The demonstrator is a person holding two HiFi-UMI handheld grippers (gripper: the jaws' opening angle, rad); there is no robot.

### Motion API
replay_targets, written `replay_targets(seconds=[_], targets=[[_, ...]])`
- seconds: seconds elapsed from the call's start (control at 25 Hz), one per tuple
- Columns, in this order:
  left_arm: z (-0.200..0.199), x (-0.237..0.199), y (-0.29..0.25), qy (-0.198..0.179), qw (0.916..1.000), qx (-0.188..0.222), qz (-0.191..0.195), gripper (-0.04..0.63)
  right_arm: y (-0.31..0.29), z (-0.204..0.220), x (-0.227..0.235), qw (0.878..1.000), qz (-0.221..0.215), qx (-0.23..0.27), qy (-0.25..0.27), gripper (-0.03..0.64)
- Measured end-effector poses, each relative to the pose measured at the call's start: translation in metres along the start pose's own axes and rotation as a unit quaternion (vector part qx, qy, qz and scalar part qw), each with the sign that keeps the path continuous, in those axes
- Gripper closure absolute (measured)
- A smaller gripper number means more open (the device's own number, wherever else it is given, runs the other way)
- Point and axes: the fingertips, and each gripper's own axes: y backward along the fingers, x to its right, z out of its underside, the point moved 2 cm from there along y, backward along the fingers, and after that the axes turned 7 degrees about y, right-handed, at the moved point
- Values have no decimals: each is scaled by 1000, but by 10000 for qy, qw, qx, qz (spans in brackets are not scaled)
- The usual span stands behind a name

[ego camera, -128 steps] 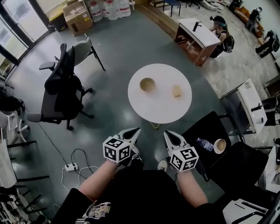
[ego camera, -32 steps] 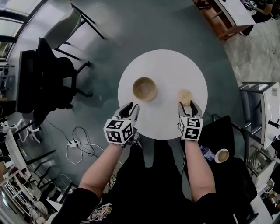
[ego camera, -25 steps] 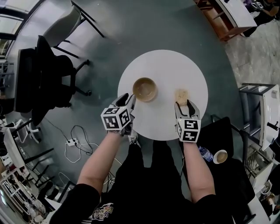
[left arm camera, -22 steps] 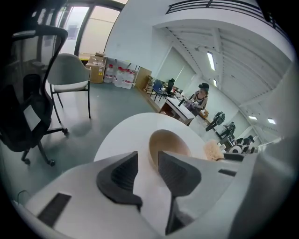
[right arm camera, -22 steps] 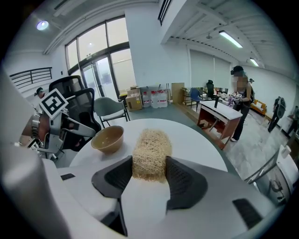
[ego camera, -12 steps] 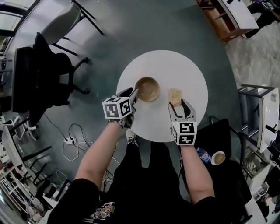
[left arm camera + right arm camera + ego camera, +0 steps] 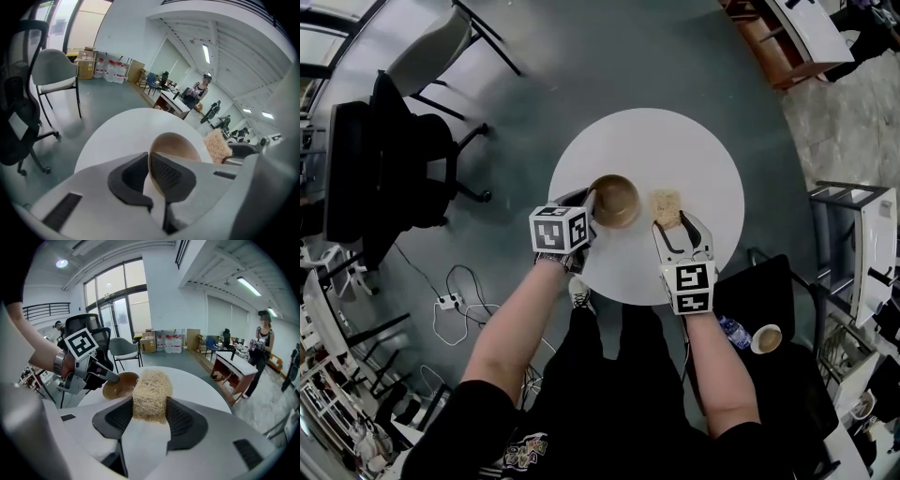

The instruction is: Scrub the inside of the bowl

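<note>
A light wooden bowl point(image 7: 616, 200) stands upright on the round white table point(image 7: 675, 141). My left gripper point(image 7: 589, 199) is at the bowl's left rim and its jaws are closing; in the left gripper view the rim of the bowl point(image 7: 176, 145) sits pinched between the two pads of the left gripper point(image 7: 149, 161). My right gripper point(image 7: 678, 221) is shut on a tan fibrous scrubber point(image 7: 666, 203), just right of the bowl. In the right gripper view the scrubber point(image 7: 151, 392) fills the gap of the right gripper point(image 7: 150, 411), with the bowl point(image 7: 119, 383) beyond on the left.
A black office chair point(image 7: 384, 150) and a grey chair point(image 7: 431, 56) stand left of the table. A power strip with cables point(image 7: 450, 302) lies on the floor. At the right, a black seat carries a water bottle point(image 7: 733, 330) and a cup point(image 7: 766, 337).
My left gripper reached the bowl's rim and its jaws came together on it. The right gripper carried the scrubber leftward, closer to the bowl.
</note>
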Motion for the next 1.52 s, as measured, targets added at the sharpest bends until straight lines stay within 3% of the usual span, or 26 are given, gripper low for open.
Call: replay_targets(seconds=[0.32, 0.52, 0.64, 0.8, 0.92, 1.04, 1.12, 1.24, 1.32, 1.36, 1.44, 1.52], targets=[[-11, 21, 23, -1050, 9942, 132, -203, 574, 0, -37, -34, 9887, -389, 102, 1445, 388], [-16, 32, 44, -1510, 9879, 228, -273, 574, 1, -53, -57, 9728, -535, 24, 2254, 388], [-19, 37, 59, -1983, 9793, 264, -325, 574, 4, -60, -72, 9511, -569, -80, 3036, 390], [-20, 45, 81, -2671, 9625, 341, -328, 574, 9, -59, -94, 8937, -639, -368, 4426, 390], [-16, 49, 98, -3243, 9450, 268, -321, 574, 14, -59, -107, 8515, -679, -479, 5177, 391], [-11, 56, 113, -3913, 9196, 191, -276, 574, 20, -60, -121, 8071, -727, -588, 5830, 391], [-9, 61, 124, -4425, 8961, 174, -287, 574, 22, -60, -130, 7770, -711, -700, 6216, 391], [-6, 69, 140, -5270, 8488, 208, -364, 572, 27, -65, -141, 7430, -598, -830, 6614, 391], [-5, 76, 151, -5674, 8219, 283, -415, 572, 31, -70, -149, 7380, -530, -878, 6669, 391], [-6, 78, 156, -5748, 8165, 339, -424, 572, 33, -72, -152, 7408, -487, -903, 6639, 391], [-9, 80, 166, -5645, 8230, 485, -403, 572, 37, -77, -156, 7534, -369, -951, 6496, 391], [-13, 79, 175, -5363, 8403, 698, -370, 572, 41, -81, -157, 7732, -234, -1010, 6257, 393]])
